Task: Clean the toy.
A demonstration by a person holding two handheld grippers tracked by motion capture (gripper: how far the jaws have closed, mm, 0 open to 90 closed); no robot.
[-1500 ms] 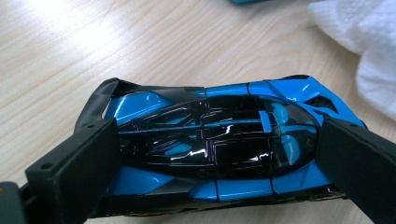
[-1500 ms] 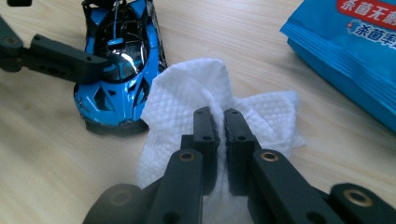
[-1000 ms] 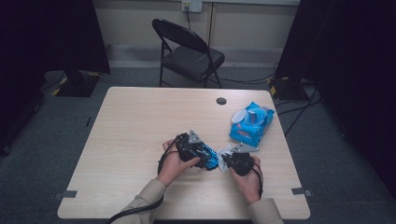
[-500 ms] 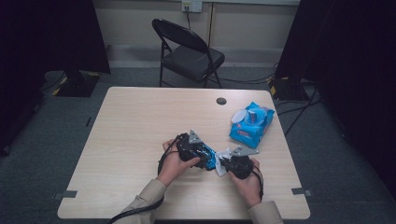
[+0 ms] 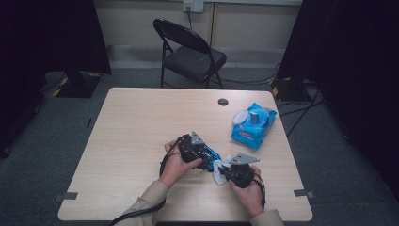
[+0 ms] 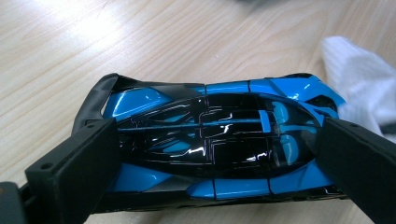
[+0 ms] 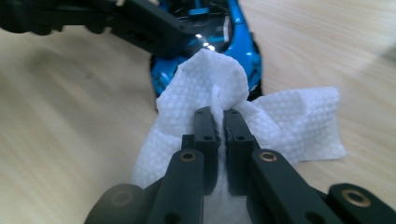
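A person sits at a light wooden table [image 5: 141, 136] and holds a tool in each hand. The left gripper [image 5: 200, 153] squeezes a shiny blue and black toy car [image 6: 210, 149] from both ends, one black jaw at the front of the car and one at the back. The car sits low over the table, near the person's edge and a little right of the middle. The right gripper [image 7: 217, 119] has its jaws pressed close together, and they pinch a fold of a white wipe [image 7: 280, 126]. The wipe is bunched up and touches one end of the car, and the rest of it lies spread on the wood. In the high view the two tools are just beside each other, with the wipe between them. A blue pack of wipes [image 5: 254, 125] lies farther back on the right side of the table, well apart from the hands. A black folding chair [image 5: 188, 52] stands behind the table.
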